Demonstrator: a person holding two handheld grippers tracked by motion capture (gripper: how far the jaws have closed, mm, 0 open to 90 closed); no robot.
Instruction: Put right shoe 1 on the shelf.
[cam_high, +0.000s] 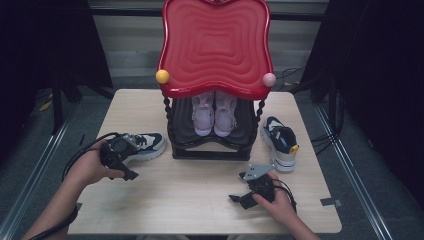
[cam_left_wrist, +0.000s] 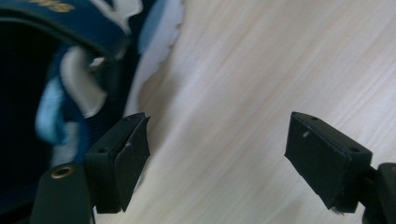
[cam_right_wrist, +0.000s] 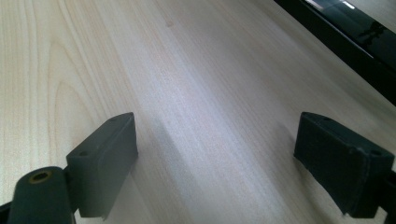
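While my left gripper (cam_left_wrist: 217, 154) hangs wide open beside the navy sneaker (cam_high: 145, 145) at the table's (cam_high: 200, 195) left | risk: a jaw shoves the shoe aside | right gripper (cam_right_wrist: 217, 163) open, idle

High view down over the table (cam_high: 200, 200); both claw views close above, perhaps, that wood.

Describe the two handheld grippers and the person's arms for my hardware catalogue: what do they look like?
Both grippers are black. The left gripper trails a black cable looping back past the bare forearm. The right gripper carries a grey three-cornered plate on top and its own black cable. Up close, each has two blocky matte black pads with small screw holes, plus a brass-coloured eyelet. No sleeves show.
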